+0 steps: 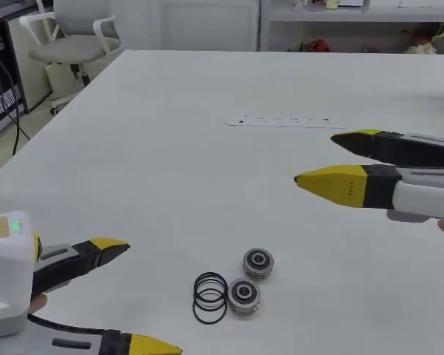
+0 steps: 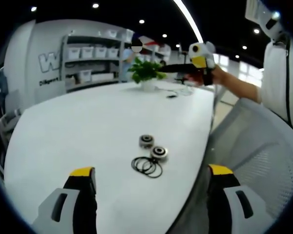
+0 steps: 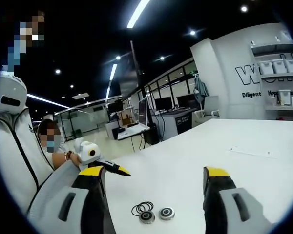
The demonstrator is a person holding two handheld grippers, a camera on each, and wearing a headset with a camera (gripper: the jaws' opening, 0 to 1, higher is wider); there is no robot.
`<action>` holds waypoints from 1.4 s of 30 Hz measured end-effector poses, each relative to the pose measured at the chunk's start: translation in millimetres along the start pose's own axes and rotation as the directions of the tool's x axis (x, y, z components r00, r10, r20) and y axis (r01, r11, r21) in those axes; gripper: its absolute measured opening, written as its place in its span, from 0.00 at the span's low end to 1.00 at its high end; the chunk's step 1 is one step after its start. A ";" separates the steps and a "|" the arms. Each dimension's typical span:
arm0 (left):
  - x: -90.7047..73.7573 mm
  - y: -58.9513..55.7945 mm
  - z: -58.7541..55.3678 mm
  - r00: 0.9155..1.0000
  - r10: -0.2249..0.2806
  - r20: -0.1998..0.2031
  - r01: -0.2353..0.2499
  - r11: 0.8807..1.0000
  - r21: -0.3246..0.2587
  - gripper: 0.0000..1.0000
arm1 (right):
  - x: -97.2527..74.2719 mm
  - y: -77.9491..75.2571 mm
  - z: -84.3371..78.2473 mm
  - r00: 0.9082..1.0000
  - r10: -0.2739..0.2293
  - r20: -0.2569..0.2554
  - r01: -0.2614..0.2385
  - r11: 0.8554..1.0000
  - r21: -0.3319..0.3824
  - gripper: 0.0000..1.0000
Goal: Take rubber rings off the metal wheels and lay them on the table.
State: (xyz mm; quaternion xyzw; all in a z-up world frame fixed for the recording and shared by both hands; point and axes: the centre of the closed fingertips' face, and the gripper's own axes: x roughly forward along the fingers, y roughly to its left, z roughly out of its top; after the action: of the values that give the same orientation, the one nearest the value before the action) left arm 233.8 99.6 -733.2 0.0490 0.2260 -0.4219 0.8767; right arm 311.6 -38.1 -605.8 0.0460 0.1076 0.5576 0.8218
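The jaws of both grippers stand spread wide, and nothing is held between them. In the head view the left gripper (image 1: 133, 296) hovers low over the near left part of the white table (image 1: 170, 148), its yellow tips pointing right toward the parts. The right gripper (image 1: 314, 159) hangs higher on the right side, well apart from the parts, with its tips pointing left.

A small pile of thin black rubber rings (image 1: 209, 297) lies flat on the table, the loops overlapping. Just to their right, and seemingly touching them, is one metal wheel (image 1: 243, 293). A second metal wheel (image 1: 258, 263) sits just beyond it, close to the first. Whether either wheel carries a ring cannot be told.

Farther back on the table lies a white power strip (image 1: 285, 120). In the left gripper view a potted plant (image 2: 145, 73) stands at the far end.
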 end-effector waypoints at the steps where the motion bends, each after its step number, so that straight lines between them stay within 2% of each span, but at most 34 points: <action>1: 0.1 0.1 0.0 1.000 0.000 0.000 0.000 1.000 0.000 0.96 | -1.9 -0.7 -0.6 1.000 -0.002 0.001 0.002 1.000 -0.002 0.80; 4: 0.5 -0.2 0.7 1.000 0.000 0.001 0.000 1.000 0.003 0.96 | -15.3 -8.1 -11.6 0.999 -0.035 -0.023 0.035 0.999 -0.010 0.82; 8: 0.7 -0.2 1.1 1.000 0.001 -0.001 -0.001 1.000 0.008 0.97 | -27.5 -18.6 -35.9 0.993 -0.082 -0.089 0.082 0.997 0.004 0.82; 13: 1.0 -0.6 -0.1 1.000 -0.003 -0.005 0.003 1.000 0.010 0.97 | -34.7 -20.1 -53.8 0.989 -0.091 -0.119 0.094 0.995 0.022 0.83; 16: 1.0 -0.6 -0.8 1.000 -0.004 -0.008 0.004 1.000 0.010 0.97 | -36.6 -18.7 -68.0 0.983 -0.091 -0.161 0.096 0.995 0.023 0.84; 18: 0.9 -0.8 -1.3 1.000 -0.004 -0.011 0.005 1.000 0.013 0.97 | -37.8 -17.7 -80.5 0.975 -0.091 -0.200 0.097 0.995 0.023 0.84; 22: 0.4 0.4 -1.6 1.000 0.000 -0.009 0.000 1.000 0.011 0.97 | -36.9 -13.6 -96.9 0.968 -0.082 -0.236 0.092 0.995 0.033 0.85; 27: 0.9 -0.3 -3.8 1.000 -0.002 -0.021 0.002 1.000 0.017 0.98 | -37.7 -3.5 -128.0 0.943 -0.053 -0.328 0.071 0.996 0.045 0.87; 31: 1.2 -0.5 -4.4 1.000 -0.004 -0.024 0.004 1.000 0.019 0.98 | -38.6 1.5 -143.7 0.931 -0.039 -0.363 0.065 0.996 0.060 0.87; 33: 1.0 -0.1 -4.0 1.000 -0.002 -0.023 0.003 1.000 0.019 0.98 | -40.9 4.0 -158.3 0.915 -0.036 -0.403 0.066 0.996 0.061 0.87; 37: 1.4 -1.3 -4.7 1.000 -0.007 -0.027 0.008 1.000 0.020 0.98 | -44.7 8.8 -181.3 0.889 -0.028 -0.457 0.069 0.995 0.075 0.87; 39: 1.8 -1.8 -5.5 0.999 -0.009 -0.032 0.010 1.000 0.022 0.98 | -45.9 10.8 -188.7 0.882 -0.022 -0.471 0.068 0.994 0.080 0.87; 40: 1.9 -2.1 -6.0 0.999 -0.012 -0.034 0.013 1.000 0.023 0.98 | -47.3 12.4 -194.4 0.874 -0.017 -0.486 0.067 0.994 0.086 0.87; 42: 2.2 -2.8 -6.8 0.999 -0.016 -0.038 0.017 1.000 0.025 0.97 | -48.7 13.7 -200.0 0.868 -0.014 -0.497 0.067 0.994 0.090 0.87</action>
State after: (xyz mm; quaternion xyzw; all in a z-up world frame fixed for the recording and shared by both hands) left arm 230.4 98.1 -739.9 0.0663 0.2373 -0.4308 0.8682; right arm 236.2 -86.9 -791.5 -0.0578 0.3447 0.5269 0.7747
